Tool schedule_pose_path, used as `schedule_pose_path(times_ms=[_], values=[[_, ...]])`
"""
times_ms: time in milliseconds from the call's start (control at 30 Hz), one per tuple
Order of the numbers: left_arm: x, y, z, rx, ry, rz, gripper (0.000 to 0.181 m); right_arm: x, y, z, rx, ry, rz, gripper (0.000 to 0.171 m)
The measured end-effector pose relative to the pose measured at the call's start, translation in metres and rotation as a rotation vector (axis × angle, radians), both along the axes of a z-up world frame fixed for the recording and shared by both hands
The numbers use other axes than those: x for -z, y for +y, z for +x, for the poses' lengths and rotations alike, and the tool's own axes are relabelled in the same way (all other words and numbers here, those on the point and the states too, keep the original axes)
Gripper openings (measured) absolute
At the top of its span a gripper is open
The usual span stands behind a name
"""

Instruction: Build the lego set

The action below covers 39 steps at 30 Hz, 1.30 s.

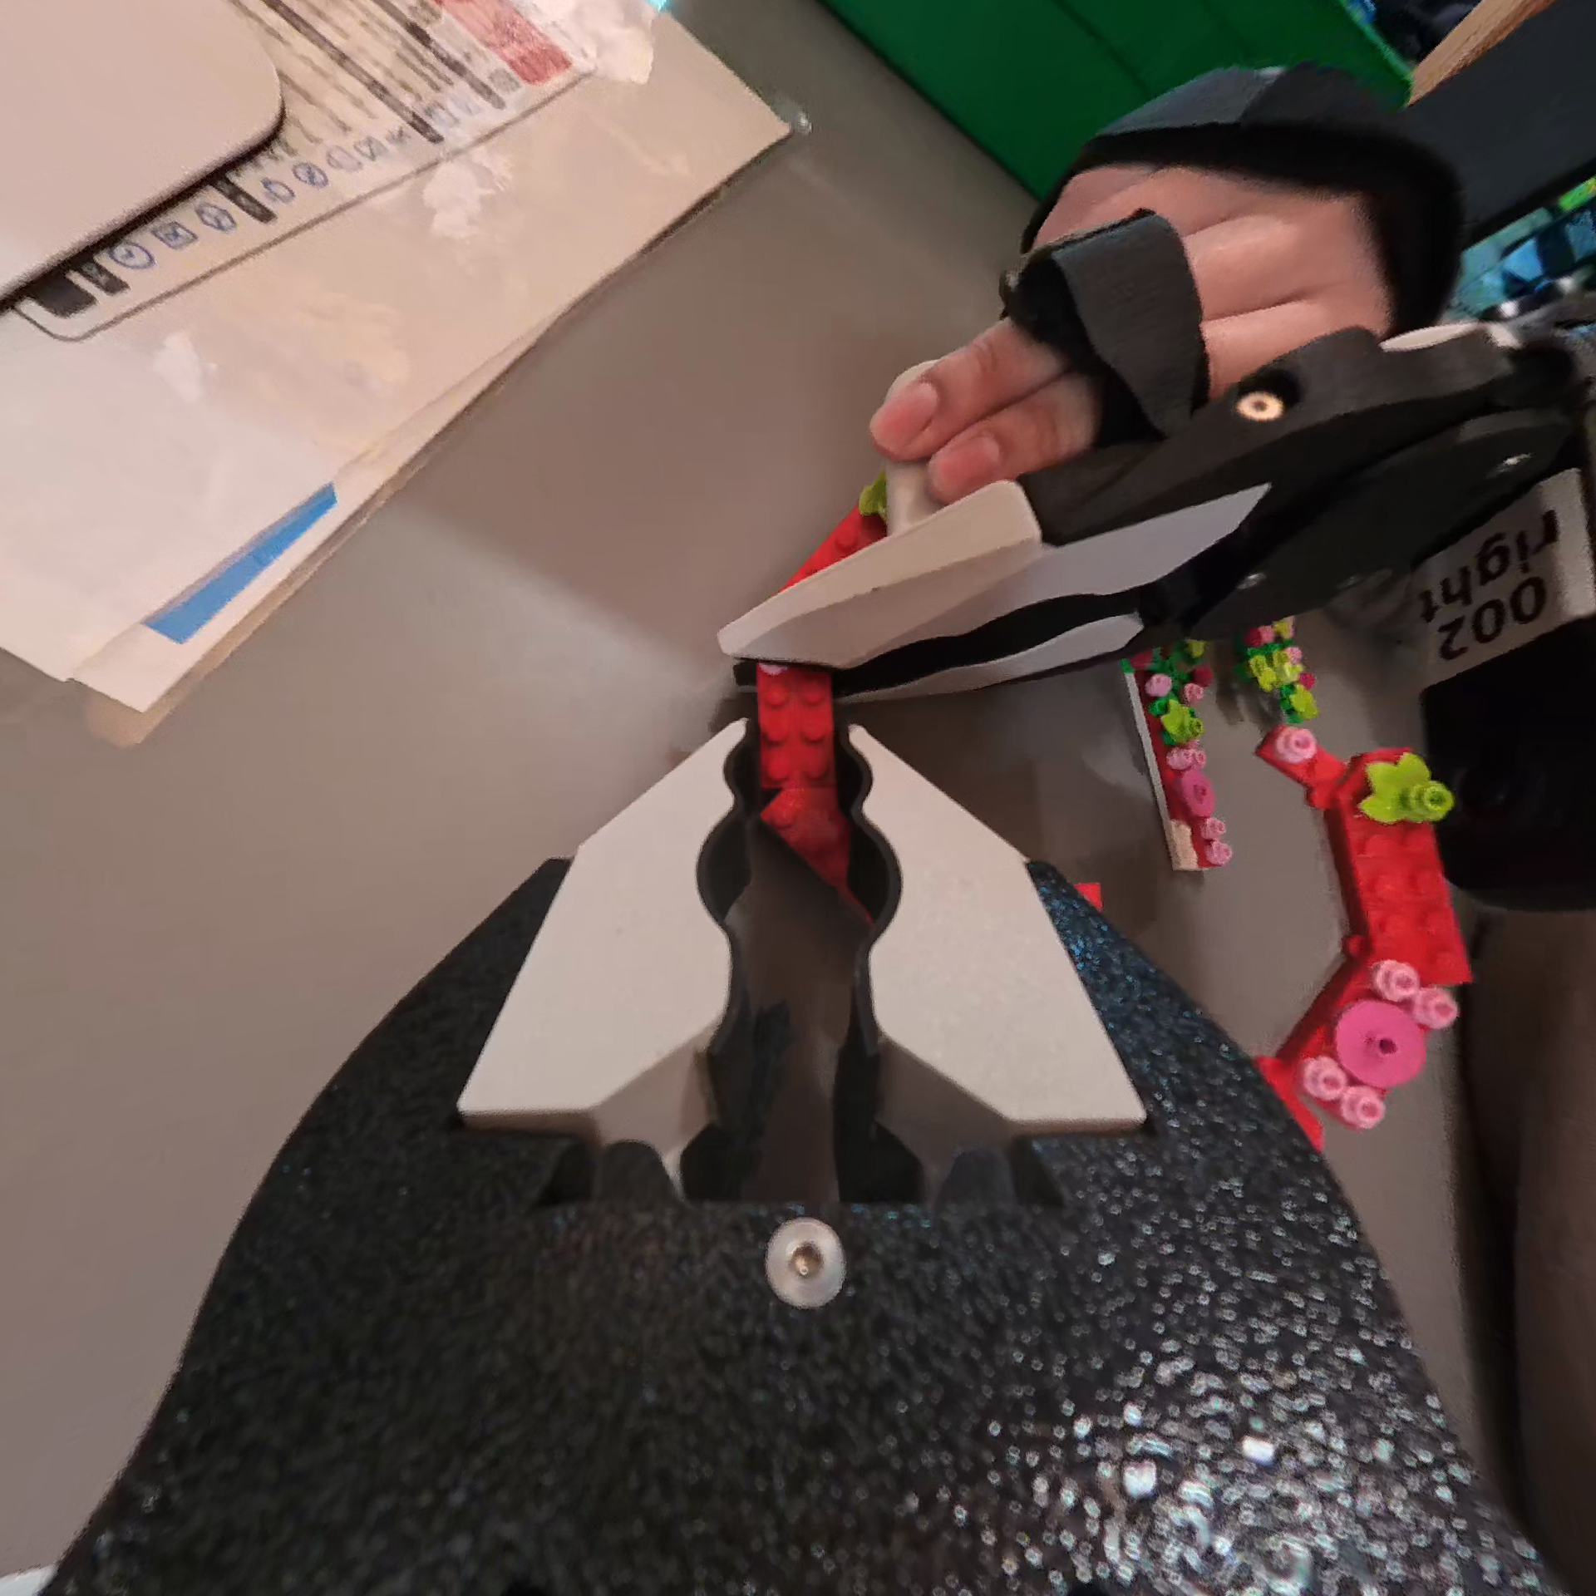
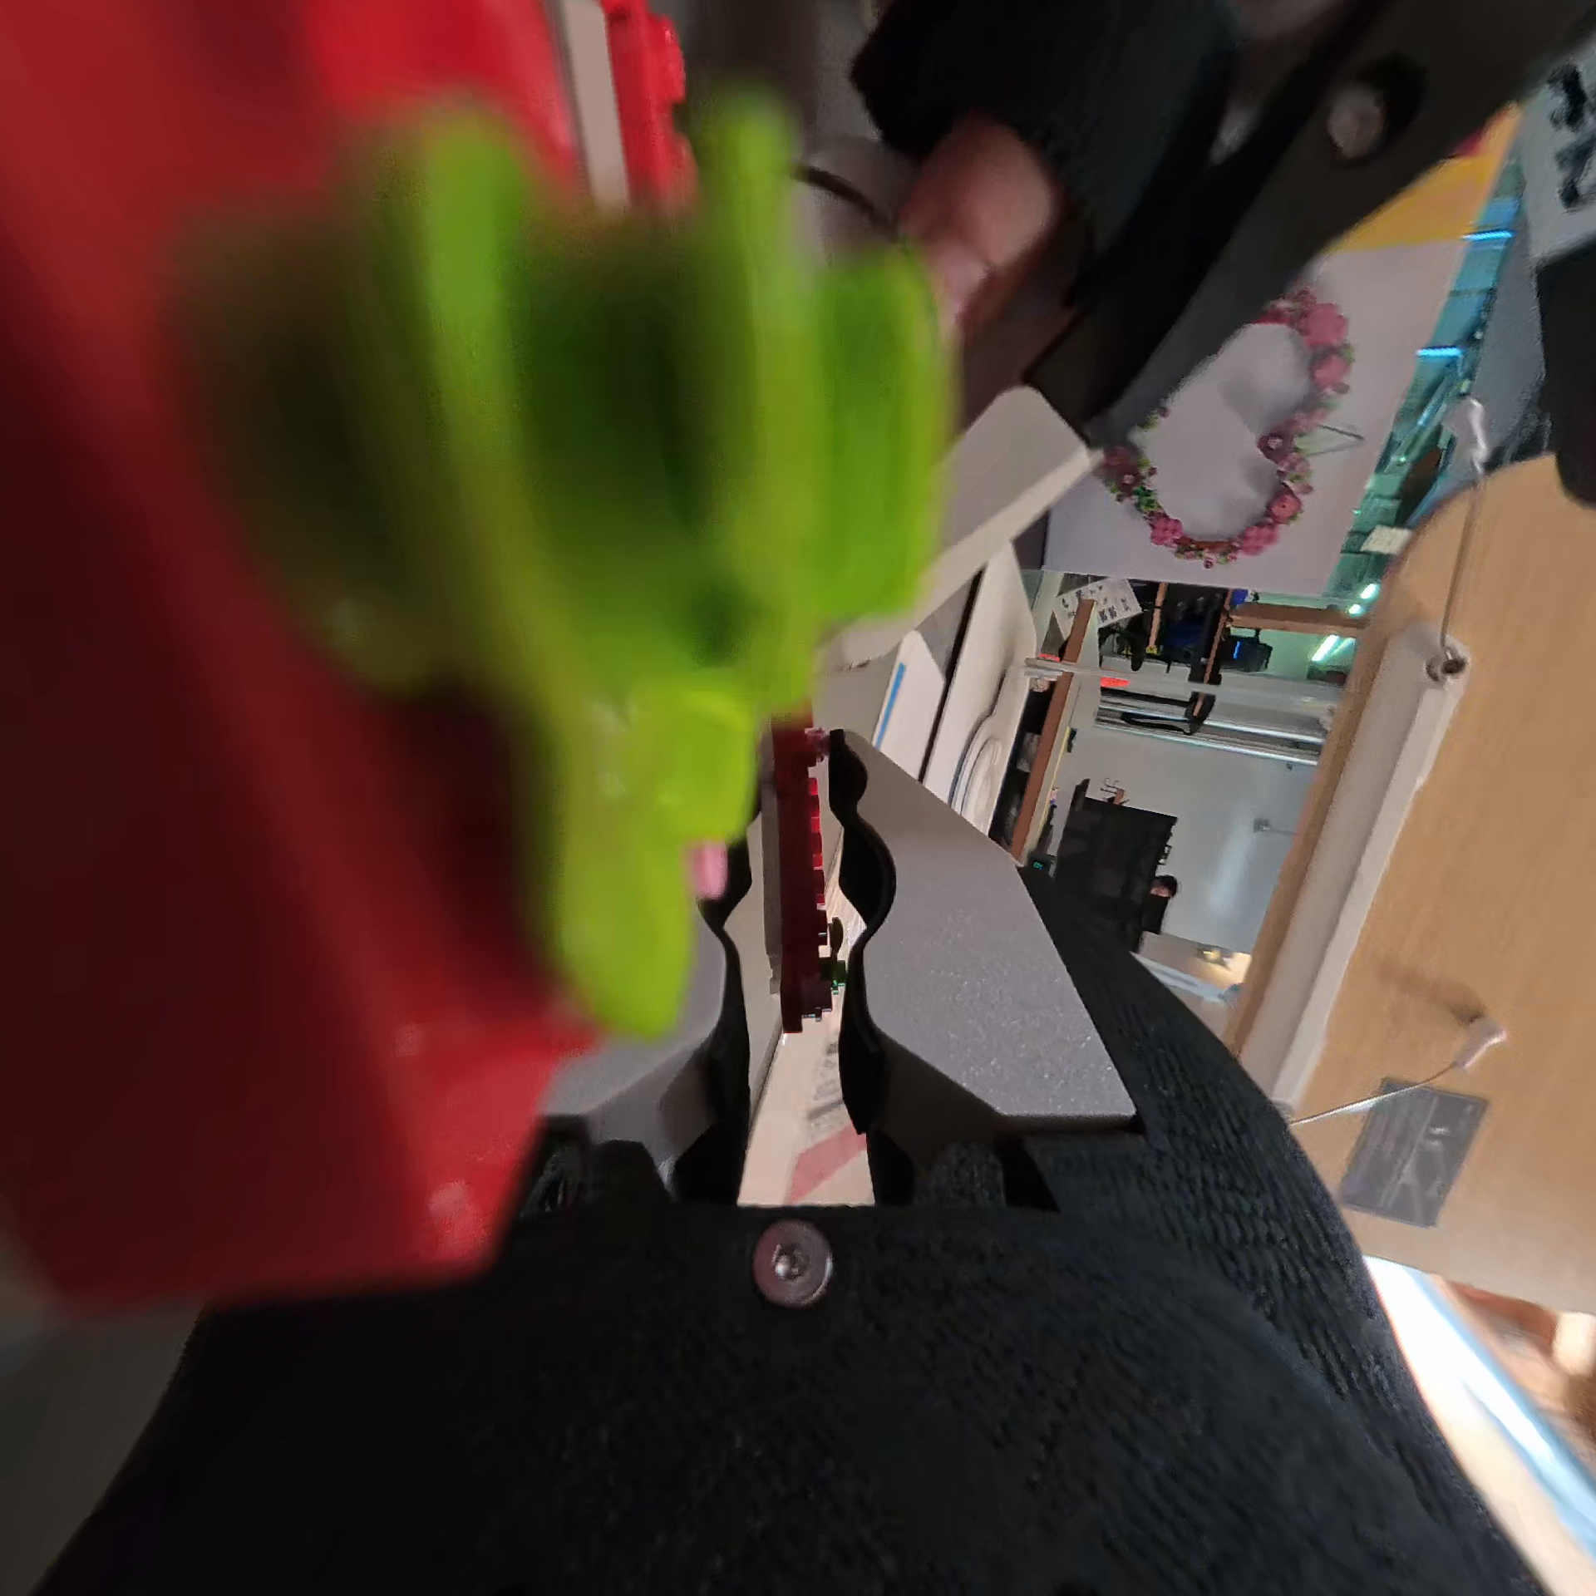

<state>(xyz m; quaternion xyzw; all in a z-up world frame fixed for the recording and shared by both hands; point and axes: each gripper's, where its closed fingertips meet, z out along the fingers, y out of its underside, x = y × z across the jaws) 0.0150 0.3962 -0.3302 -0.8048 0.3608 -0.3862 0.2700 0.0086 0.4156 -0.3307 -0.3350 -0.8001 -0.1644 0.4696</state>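
1. While both claws are working close together above the grey table (image 1: 535, 864), the left claw (image 1: 799, 751) is gripping a red lego strip (image 1: 799, 760) between its nearly closed tips – the strip's studded face is turned up toward the camera.
2. That strip's long axis is running straight ahead, away from the left claw, with its far end reaching under the right claw (image 1: 872, 643), which is coming in from the right.
3. In the right wrist view, the right claw (image 2: 807, 777) is standing closed down on a thin red plate (image 2: 799, 881), seen edge-on with its studs facing the right-hand finger; its long axis is lying along the fingers.
4. A blurred red piece with a lime-green leaf (image 2: 604, 518) is sitting very near that camera, filling the left of the view.
5. A person's gloved hand (image 1: 1192, 345) is resting bare fingertips on the right claw's upper finger.
6. Three finished sections are lying on the table to the right: a bent red section (image 1: 1382, 907) with pink flowers and one green leaf, a straight strip with flowers (image 1: 1179, 769) on a pale base, and a short green-and-pink garland (image 1: 1274, 674) – all just beside one another.
7. White papers (image 1: 259, 414) are lying at the far left of the table.
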Motion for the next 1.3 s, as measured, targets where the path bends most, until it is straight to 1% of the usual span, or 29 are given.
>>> schedule_pose_path(times_ms=[100, 133, 200, 233, 267, 300, 367, 400, 467, 500, 567, 633, 667, 700, 767, 833, 967, 1000, 1133, 1200, 1300], values=[[-0.018, 0.002, -0.002, 0.0, -0.068, 0.03, 0.02, -0.011, 0.006, 0.001, 0.01, 0.08, -0.03, 0.008], [-0.028, 0.006, -0.004, -0.018, -0.109, 0.043, 0.022, -0.015, 0.008, 0.002, 0.013, 0.111, -0.041, 0.014], [-0.051, 0.013, -0.01, -0.052, -0.211, 0.081, 0.024, -0.025, 0.009, 0.003, 0.01, 0.181, -0.079, 0.012], [-0.062, 0.016, -0.014, -0.068, -0.254, 0.102, 0.023, -0.032, 0.01, 0.003, 0.007, 0.216, -0.09, 0.004], [-0.071, 0.019, -0.018, -0.085, -0.289, 0.125, 0.02, -0.038, 0.01, 0.003, 0.004, 0.248, -0.099, 0.005], [-0.08, 0.021, -0.023, -0.102, -0.313, 0.153, 0.017, -0.046, 0.009, 0.003, -0.003, 0.279, -0.103, 0.013], [-0.092, 0.025, -0.031, -0.141, -0.324, 0.198, 0.012, -0.062, 0.008, 0.003, -0.019, 0.332, -0.084, 0.003], [-0.096, 0.027, -0.035, -0.165, -0.32, 0.202, 0.011, -0.07, 0.006, 0.003, -0.03, 0.35, -0.057, 0.002], [-0.105, 0.024, -0.038, -0.205, -0.352, 0.179, 0.009, -0.089, 0.0, 0.003, -0.062, 0.377, 0.025, 0.013], [-0.113, 0.018, -0.037, -0.211, -0.414, 0.151, 0.011, -0.097, -0.005, 0.002, -0.083, 0.383, 0.07, 0.013], [-0.128, 0.0, -0.029, -0.181, -0.554, 0.053, 0.024, -0.114, -0.017, -0.001, -0.119, 0.402, 0.15, 0.014], [-0.131, -0.02, -0.022, -0.145, -0.599, -0.047, 0.036, -0.129, -0.034, -0.007, -0.162, 0.433, 0.207, 0.009], [-0.131, -0.031, -0.02, -0.124, -0.606, -0.087, 0.04, -0.135, -0.043, -0.009, -0.182, 0.444, 0.231, 0.01], [-0.133, -0.042, -0.018, -0.102, -0.625, -0.119, 0.041, -0.139, -0.053, -0.012, -0.209, 0.445, 0.251, 0.011], [-0.144, -0.063, -0.019, -0.069, -0.689, -0.169, 0.04, -0.145, -0.069, -0.017, -0.242, 0.439, 0.291, 0.014], [-0.15, -0.08, -0.024, -0.054, -0.734, -0.208, 0.04, -0.149, -0.082, -0.021, -0.267, 0.43, 0.306, 0.013], [-0.155, -0.109, -0.03, -0.027, -0.788, -0.275, 0.041, -0.152, -0.108, -0.031, -0.31, 0.447, 0.273, 0.012], [-0.155, -0.116, -0.031, -0.02, -0.796, -0.288, 0.038, -0.152, -0.115, -0.034, -0.322, 0.452, 0.271, 0.013], [-0.149, -0.145, -0.033, 0.025, -0.807, -0.338, 0.021, -0.145, -0.141, -0.048, -0.368, 0.431, 0.276, 0.014], [-0.144, -0.155, -0.037, 0.027, -0.831, -0.392, 0.02, -0.14, -0.151, -0.052, -0.385, 0.419, 0.278, 0.009], [-0.128, -0.166, -0.044, 0.006, -0.812, -0.436, 0.017, -0.126, -0.163, -0.06, -0.405, 0.366, 0.288, 0.011]])
